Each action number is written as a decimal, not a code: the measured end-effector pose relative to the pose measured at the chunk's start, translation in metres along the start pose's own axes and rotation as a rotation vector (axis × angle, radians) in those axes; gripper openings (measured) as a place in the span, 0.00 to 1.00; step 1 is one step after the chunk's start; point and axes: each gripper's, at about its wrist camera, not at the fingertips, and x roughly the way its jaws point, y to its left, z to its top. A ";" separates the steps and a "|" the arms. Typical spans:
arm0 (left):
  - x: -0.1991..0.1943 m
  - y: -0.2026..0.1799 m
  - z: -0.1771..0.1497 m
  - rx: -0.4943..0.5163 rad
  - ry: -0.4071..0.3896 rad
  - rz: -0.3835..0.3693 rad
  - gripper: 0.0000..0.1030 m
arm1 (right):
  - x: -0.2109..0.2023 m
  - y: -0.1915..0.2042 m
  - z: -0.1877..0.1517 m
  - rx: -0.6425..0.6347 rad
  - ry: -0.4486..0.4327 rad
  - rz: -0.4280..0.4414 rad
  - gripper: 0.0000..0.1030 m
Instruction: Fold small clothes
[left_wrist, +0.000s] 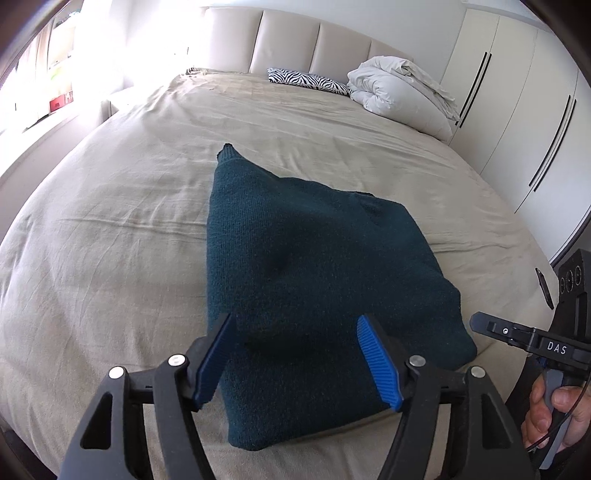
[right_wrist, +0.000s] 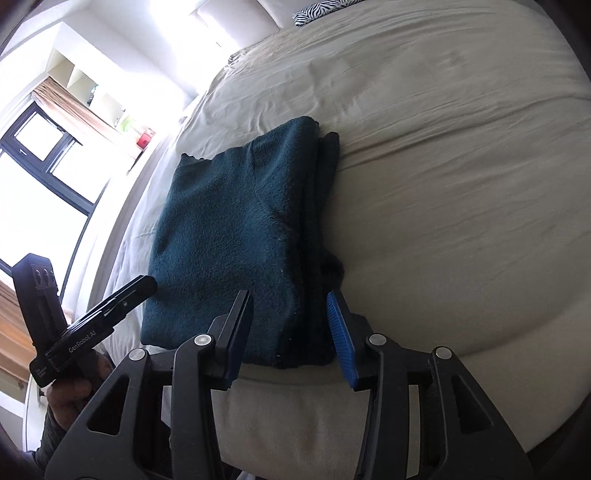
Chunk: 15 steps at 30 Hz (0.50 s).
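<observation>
a dark teal knit sweater (left_wrist: 314, 280) lies folded into a thick, rough rectangle on a beige bed sheet (left_wrist: 110, 229), close to the near edge of the bed. one narrow corner of the sweater points away toward the headboard (left_wrist: 295, 44); its stacked layers show along the side seen in the right wrist view. wide bare sheet, lightly creased, spreads around the sweater on the far side and on both flanks.

the left gripper (left_wrist: 299, 358) sits over the sweater's near end with its blue-padded fingers spread wide apart, holding nothing. the right gripper (right_wrist: 290, 332) is at the sweater's near edge, beside the layered fold, its fingers also parted and not clamped on the cloth. each gripper's body shows at the rim of the other's view, off the sweater's side.

beyond the sweater, near the headboard, are a zebra-print pillow (left_wrist: 308, 81) and a bundled white duvet (left_wrist: 399, 92). white wardrobe doors (left_wrist: 517, 110) with dark handles stand to one side of the sweater, past the bed's edge; a bright window (right_wrist: 40, 166) with dark frames stands on the opposite side.
</observation>
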 end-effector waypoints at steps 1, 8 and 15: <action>-0.005 0.000 0.001 0.003 -0.016 0.011 0.74 | -0.006 -0.001 0.001 -0.004 -0.014 -0.010 0.40; -0.054 -0.010 0.009 0.066 -0.178 0.139 0.99 | -0.057 0.031 0.006 -0.107 -0.193 -0.130 0.40; -0.109 -0.016 0.019 0.101 -0.375 0.296 1.00 | -0.105 0.087 0.005 -0.256 -0.432 -0.278 0.73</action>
